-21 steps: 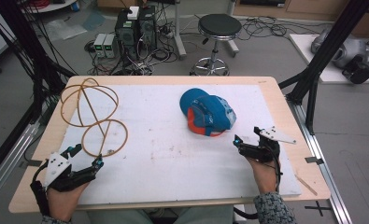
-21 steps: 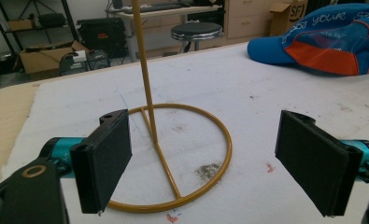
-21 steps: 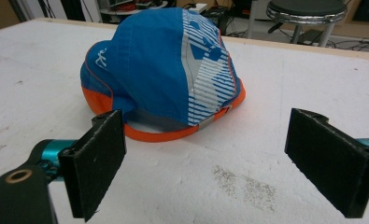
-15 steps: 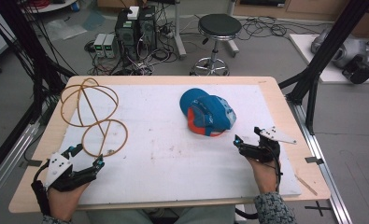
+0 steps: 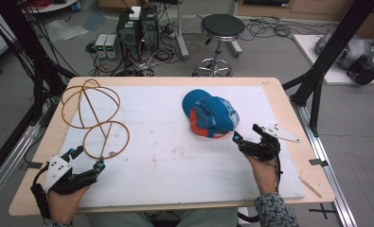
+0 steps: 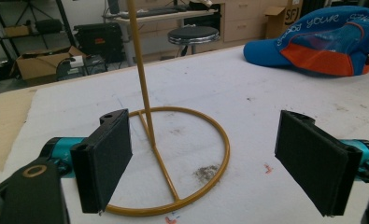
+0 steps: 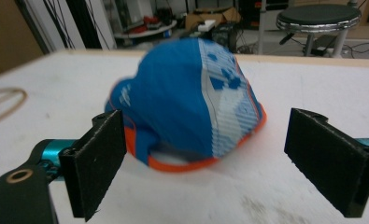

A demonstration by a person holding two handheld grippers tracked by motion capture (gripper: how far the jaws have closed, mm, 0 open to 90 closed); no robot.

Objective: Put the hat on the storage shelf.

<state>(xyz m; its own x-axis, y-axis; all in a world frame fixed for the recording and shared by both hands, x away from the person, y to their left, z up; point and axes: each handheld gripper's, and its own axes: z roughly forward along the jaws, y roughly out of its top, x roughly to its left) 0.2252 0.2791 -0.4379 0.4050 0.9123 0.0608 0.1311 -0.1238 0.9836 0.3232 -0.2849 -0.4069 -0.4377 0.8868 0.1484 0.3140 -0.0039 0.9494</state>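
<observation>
Blue-and-orange cap (image 5: 209,117) mid-table; upright gold wire stand (image 5: 93,117) far left.

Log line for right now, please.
left gripper: jaws open at wire stand | right gripper: jaws open facing blue cap | nothing held

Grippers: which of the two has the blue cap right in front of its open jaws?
The right gripper: it faces the blue cap, while the left gripper faces the gold wire stand.

Even, diffuse overhead lighting; shadows faint. The cap (image 7: 191,100) appears slightly blurred in the right gripper view; backgrounds are soft.
</observation>
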